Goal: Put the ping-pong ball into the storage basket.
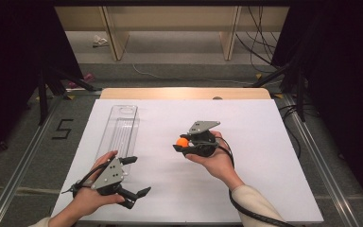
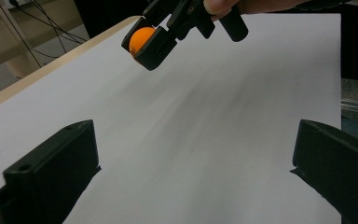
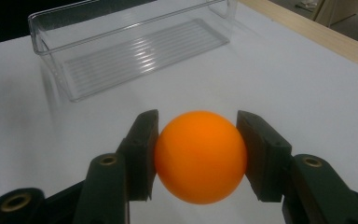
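Observation:
An orange ball (image 3: 200, 156) is clamped between the two black pads of my right gripper (image 1: 181, 144), held a little above the white table sheet (image 1: 246, 142) near its middle. The same ball (image 2: 141, 39) appears in the left gripper view, up at the top, with the right gripper (image 2: 144, 44) shut around it. My left gripper (image 1: 136, 176) rests near the front left of the sheet, its jaws wide apart and nothing between them. A long clear plastic tray (image 1: 118, 131) lies empty on the left side of the sheet, just beyond the left gripper; it is also in the right gripper view, the clear tray (image 3: 130, 46) ahead of the ball.
The white sheet covers a wooden table whose far edge (image 1: 184, 93) shows behind it. Black cables (image 1: 260, 42) and stand legs (image 1: 42, 94) sit on the floor around the table. A cable (image 1: 250, 208) trails from the right gripper along the forearm.

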`<state>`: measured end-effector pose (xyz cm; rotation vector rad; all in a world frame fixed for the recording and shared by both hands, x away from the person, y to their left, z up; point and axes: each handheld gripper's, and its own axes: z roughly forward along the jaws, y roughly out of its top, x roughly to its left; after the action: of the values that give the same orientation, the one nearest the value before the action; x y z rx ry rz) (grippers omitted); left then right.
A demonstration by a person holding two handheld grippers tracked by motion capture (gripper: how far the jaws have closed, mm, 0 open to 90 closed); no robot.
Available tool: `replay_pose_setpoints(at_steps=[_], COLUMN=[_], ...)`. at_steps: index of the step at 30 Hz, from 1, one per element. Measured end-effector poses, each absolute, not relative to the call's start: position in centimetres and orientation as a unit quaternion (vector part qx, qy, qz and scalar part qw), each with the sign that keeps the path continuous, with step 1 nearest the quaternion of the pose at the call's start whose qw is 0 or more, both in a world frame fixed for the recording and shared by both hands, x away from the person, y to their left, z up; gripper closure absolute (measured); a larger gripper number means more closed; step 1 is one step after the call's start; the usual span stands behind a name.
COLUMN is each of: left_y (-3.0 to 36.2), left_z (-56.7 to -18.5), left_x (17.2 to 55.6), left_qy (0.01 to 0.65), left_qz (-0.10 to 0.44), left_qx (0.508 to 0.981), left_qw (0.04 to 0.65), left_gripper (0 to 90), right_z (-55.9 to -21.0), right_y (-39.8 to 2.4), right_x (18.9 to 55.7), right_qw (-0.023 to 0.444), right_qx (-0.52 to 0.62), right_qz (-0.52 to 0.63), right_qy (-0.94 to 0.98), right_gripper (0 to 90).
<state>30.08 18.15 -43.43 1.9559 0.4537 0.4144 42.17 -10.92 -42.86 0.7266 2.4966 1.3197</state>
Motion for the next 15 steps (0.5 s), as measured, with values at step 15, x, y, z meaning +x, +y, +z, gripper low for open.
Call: replay_pose_setpoints(at_steps=[15], left_y=[18.13], left_z=[-43.43], left_x=[30.08], left_qy=[0.188], left_qz=[0.173], left_qx=[0.816], left_qw=[0.519], left_gripper=[0.0], right_z=[-42.53], right_y=[-10.51], right_x=[42.37], right_qw=[0.113], right_qx=[0.244], right_qz=[0.455], right_qy=[0.849], right_gripper=[51.5])
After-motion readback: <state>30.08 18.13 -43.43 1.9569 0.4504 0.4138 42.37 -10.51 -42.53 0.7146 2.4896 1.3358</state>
